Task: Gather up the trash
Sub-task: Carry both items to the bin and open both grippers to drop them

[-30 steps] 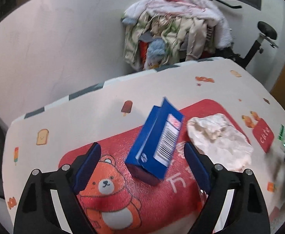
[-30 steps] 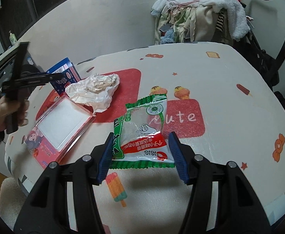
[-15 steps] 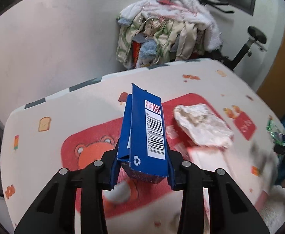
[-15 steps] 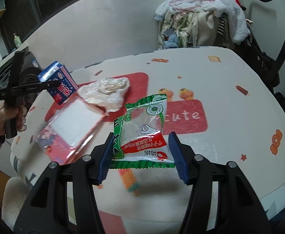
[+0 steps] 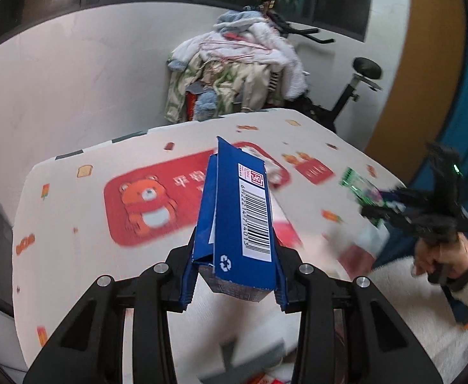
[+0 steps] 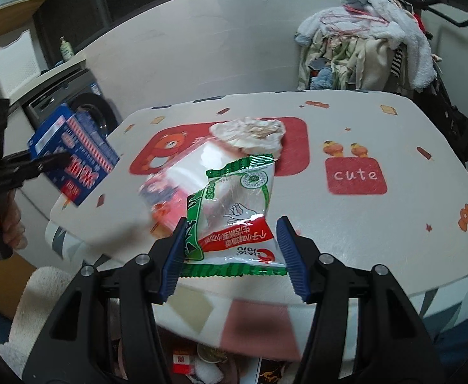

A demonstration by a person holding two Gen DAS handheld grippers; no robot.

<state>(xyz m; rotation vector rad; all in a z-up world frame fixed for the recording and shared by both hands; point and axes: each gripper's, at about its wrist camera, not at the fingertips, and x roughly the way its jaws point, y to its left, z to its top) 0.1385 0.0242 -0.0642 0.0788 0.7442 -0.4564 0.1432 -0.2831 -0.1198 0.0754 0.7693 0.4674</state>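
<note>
Blue carton (image 5: 237,224) clamped upright in left gripper (image 5: 234,275); thin wrapper (image 6: 234,211) pinched in right gripper (image 6: 232,262), could slip mid-carry.

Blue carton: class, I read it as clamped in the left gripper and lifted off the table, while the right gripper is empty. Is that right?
Not quite. The blue carton is indeed clamped in the left gripper above the table, but the right gripper is not empty: the right wrist view shows it shut on a green and red snack wrapper.
</note>
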